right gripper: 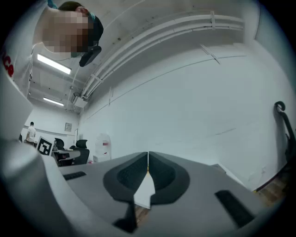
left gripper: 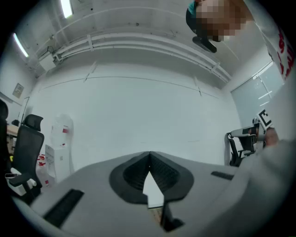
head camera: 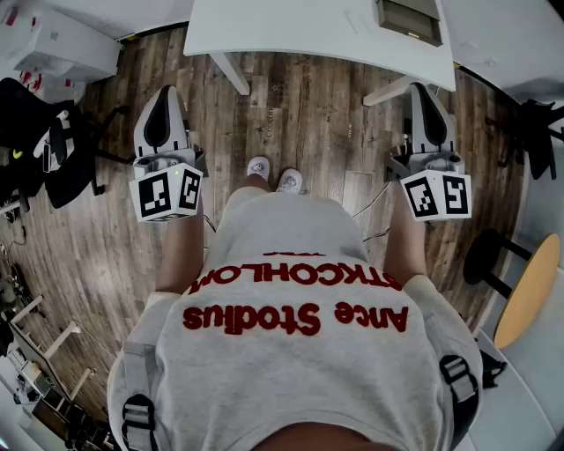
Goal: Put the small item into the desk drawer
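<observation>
Fingers [left gripper: 134, 172] on your left gripper [head camera: 166, 92] are pressed together with nothing between them, and it's the same on the right gripper [head camera: 425, 90]. Both are held level over the wood floor [head camera: 308, 123], at frame left and right. The white surface [head camera: 291, 26] runs along the top edge. I can't make out the small item. An open box-like thing [head camera: 410, 19] sits at its upper right; can't tell if it's the drawer. Black chair [head camera: 66, 150] far left and round wooden top [head camera: 529, 291] lower right are well off to the sides.

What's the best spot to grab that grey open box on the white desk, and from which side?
Probably its near wall, approached from the near side with the closer right gripper. The box looks open-topped with a thin raised rim that the fingers could straddle from above. Its depth can't be judged.
</observation>
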Tool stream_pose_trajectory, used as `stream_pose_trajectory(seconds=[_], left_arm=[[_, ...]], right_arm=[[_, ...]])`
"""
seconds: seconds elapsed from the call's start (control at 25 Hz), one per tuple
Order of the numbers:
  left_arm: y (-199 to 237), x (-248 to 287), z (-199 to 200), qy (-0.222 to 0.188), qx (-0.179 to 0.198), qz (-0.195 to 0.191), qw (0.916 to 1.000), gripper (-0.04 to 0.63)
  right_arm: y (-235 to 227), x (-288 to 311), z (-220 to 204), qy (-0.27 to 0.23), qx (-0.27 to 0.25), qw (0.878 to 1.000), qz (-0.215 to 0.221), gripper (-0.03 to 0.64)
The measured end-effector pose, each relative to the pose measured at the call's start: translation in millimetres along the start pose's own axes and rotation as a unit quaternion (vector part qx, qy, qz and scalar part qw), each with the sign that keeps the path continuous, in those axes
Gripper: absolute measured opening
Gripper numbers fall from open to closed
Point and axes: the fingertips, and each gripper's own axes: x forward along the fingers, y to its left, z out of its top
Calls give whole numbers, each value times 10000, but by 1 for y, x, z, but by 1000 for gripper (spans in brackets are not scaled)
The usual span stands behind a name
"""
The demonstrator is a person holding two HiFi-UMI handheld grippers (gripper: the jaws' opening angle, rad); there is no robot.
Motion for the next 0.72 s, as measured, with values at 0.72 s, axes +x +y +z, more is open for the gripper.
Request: stream_pose_trajectory(seconds=[0.72], left_arm=[[-7,23,-5,25,-27,-66,10000,8]], right_arm=[[-12,12,-2,-6,261,9997,-1,9]])
